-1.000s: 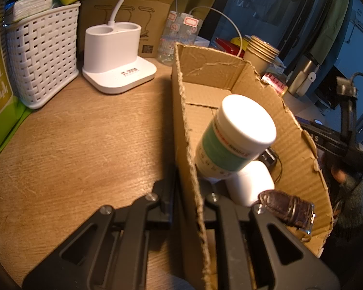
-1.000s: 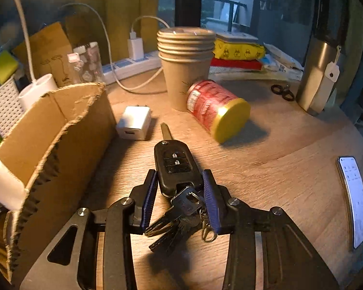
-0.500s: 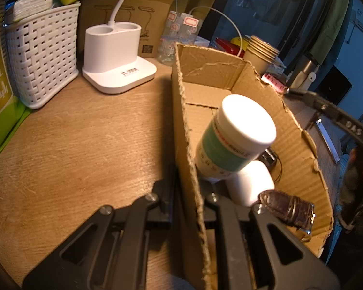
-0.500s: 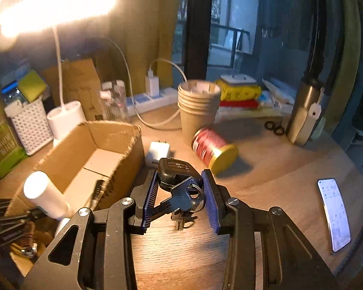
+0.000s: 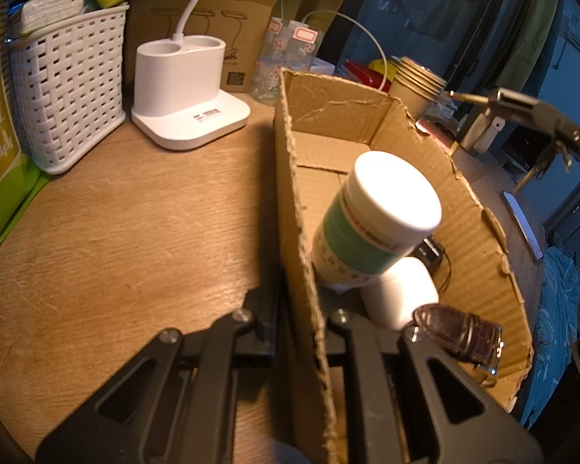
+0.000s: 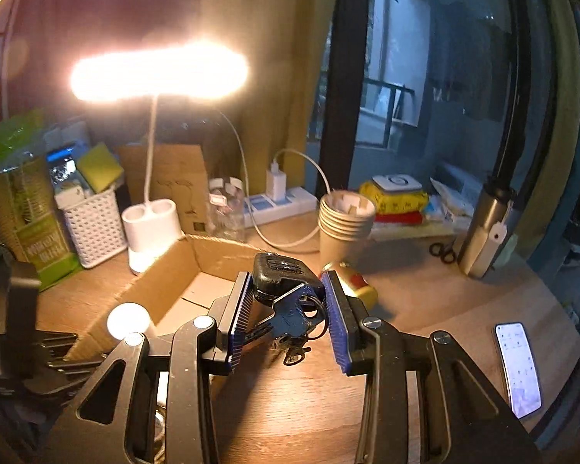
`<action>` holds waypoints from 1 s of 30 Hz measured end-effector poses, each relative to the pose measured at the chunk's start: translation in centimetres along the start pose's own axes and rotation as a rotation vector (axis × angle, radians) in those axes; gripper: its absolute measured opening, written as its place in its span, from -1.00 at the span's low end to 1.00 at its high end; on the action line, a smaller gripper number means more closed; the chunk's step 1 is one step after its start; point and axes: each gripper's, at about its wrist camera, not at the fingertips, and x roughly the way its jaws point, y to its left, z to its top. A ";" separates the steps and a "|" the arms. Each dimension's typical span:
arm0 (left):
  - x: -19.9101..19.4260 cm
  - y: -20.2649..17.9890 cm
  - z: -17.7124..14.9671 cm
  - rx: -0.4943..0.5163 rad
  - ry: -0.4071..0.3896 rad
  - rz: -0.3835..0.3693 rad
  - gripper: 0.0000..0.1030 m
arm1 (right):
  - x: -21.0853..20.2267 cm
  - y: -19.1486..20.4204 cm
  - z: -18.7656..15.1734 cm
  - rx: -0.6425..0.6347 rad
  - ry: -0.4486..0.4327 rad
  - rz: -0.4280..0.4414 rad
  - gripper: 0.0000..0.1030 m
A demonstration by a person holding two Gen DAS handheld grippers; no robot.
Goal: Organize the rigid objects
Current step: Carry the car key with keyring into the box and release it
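Landmark = the torn brown cardboard box (image 6: 181,266), open top, on the wooden desk (image 5: 135,224). Biggest thing first: the box wall nearest the white woven plastic basket (image 5: 69,89) is pinched between the fingers of the left gripper (image 5: 301,328), one finger outside, one inside, so that gripper is closed on the wall & steadying the box.

Inside the box: white-capped pill bottle w/ green label band (image 5: 371,220), leaning on the gripped wall; a smaller white jar (image 5: 402,290) under it; a dark brown leather-strap watch (image 5: 460,336) at the near end; a small black item behind the jar, too hidden to ID.

Right gripper (image 6: 286,305), blue ribbed pads, is clamped on the black car key fob w/ a bunch of metal keys (image 6: 282,274). Fob is off the desk, at the box's far-wall side, roughly over the rim or just outside it; can't tell which. Keys dangle below the pads.

Risks, my read:
- Grip is on the fob's sides only; the hanging bunch could swing and twist the fob loose.
- Dangling keys could snag the ragged rim on the way in and tug the box.
- Release too near the leaning bottle → it topples onto the watch.
- Release short → keys land outside, near the red can w/ yellow lid (image 6: 352,286) lying beside the box.
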 end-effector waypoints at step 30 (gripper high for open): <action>0.0 0.0 0.0 0.000 0.000 0.000 -0.79 | 3.3 7.1 -1.0 -0.081 0.069 0.161 -0.25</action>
